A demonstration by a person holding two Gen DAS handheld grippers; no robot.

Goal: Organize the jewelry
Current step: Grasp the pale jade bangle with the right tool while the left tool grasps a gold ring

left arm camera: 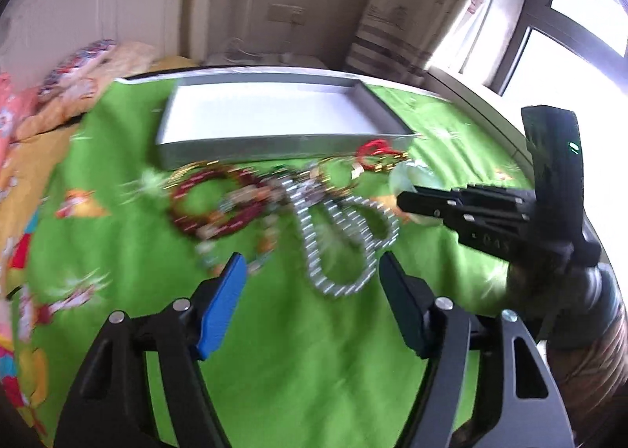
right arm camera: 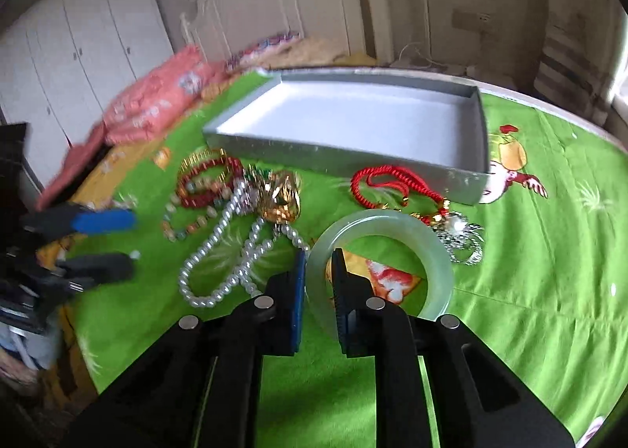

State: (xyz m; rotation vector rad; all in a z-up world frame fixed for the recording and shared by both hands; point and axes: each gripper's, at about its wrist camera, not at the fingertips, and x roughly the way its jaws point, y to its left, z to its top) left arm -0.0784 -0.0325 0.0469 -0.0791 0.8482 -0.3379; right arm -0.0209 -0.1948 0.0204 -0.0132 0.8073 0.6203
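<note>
The shallow grey tray (right arm camera: pixel 481 141) with a white floor lies on the green printed bedspread (right arm camera: pixel 549 271) and serves as the landmark; nothing lies in it. Along the tray's near wall the jewellery is spread on the bedspread: a red braided cord necklace (right arm camera: pixel 376 189) just in front of its right part, a silver sparkly piece (right arm camera: pixel 465 236) at that cord's near end, dark red bead bracelets (right arm camera: pixel 208 185) in front of the tray's left corner, a gold ornament (right arm camera: pixel 280 200) nearer than the tray's wall, and a white pearl necklace (right arm camera: pixel 219 247) looped nearer still. The right gripper (right arm camera: pixel 318 255) has its two pads pinched tight on the near-left rim of a pale green jade bangle (right arm camera: pixel 439 251), which sits in front of the tray, beside the red cord. The left gripper (left arm camera: pixel 312 263) hangs above the pearl necklace (left arm camera: pixel 337 247), its jaws standing partly apart with nothing between them; the left wrist view is blurred.
</note>
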